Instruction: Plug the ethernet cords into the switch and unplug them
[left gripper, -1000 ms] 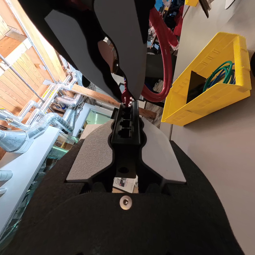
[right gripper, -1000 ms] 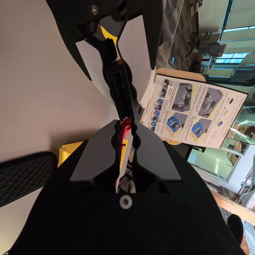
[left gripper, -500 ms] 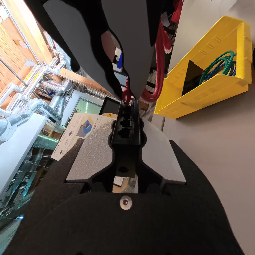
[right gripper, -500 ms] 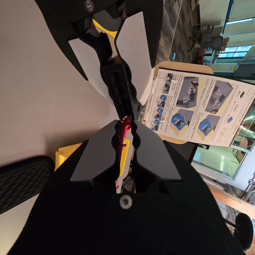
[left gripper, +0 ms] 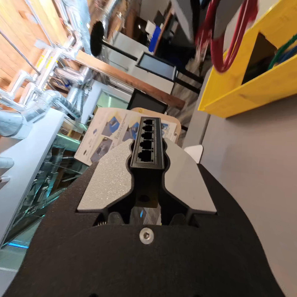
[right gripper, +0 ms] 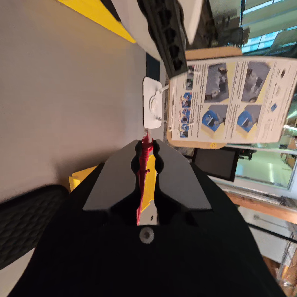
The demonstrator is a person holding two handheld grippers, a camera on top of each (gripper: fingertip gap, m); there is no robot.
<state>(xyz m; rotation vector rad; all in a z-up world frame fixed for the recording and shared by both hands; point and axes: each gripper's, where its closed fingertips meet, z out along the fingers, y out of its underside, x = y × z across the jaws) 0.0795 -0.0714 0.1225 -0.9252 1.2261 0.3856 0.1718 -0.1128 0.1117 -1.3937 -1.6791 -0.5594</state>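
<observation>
- Left wrist view: the left hand-held gripper point(left gripper: 147, 154) pinches a black switch point(left gripper: 148, 143) between its fingers, its row of ports facing the camera with no plug in any of them.
- A printed sheet on a board point(left gripper: 102, 136) stands behind the switch, toward 11 o'clock.
- A yellow bin point(left gripper: 250, 80) lies on the grey table point(left gripper: 250, 160) at 2 o'clock, with green and blue cords point(left gripper: 286, 54) inside.
- A blurred loop of red cord point(left gripper: 217, 40) hangs at 1 o'clock, in front of the bin's near end.
- Right wrist view: the right hand-held gripper point(right gripper: 147, 143) is pressed onto a red cord point(right gripper: 144, 158), just behind its plug point(right gripper: 147, 134), which sticks out past the fingertips, apart from the switch.
- The switch point(right gripper: 170, 40) shows at 12 to 1 o'clock, blurred.
- A white mount point(right gripper: 151, 104) sits on the table point(right gripper: 72, 88) just beyond the plug, at 12 o'clock.
- The sheet on its board point(right gripper: 225, 99) fills the 2 o'clock side.
- The bin point(right gripper: 99, 20) shows at 11 o'clock, and a black textured pad point(right gripper: 25, 218) at 8 o'clock.
</observation>
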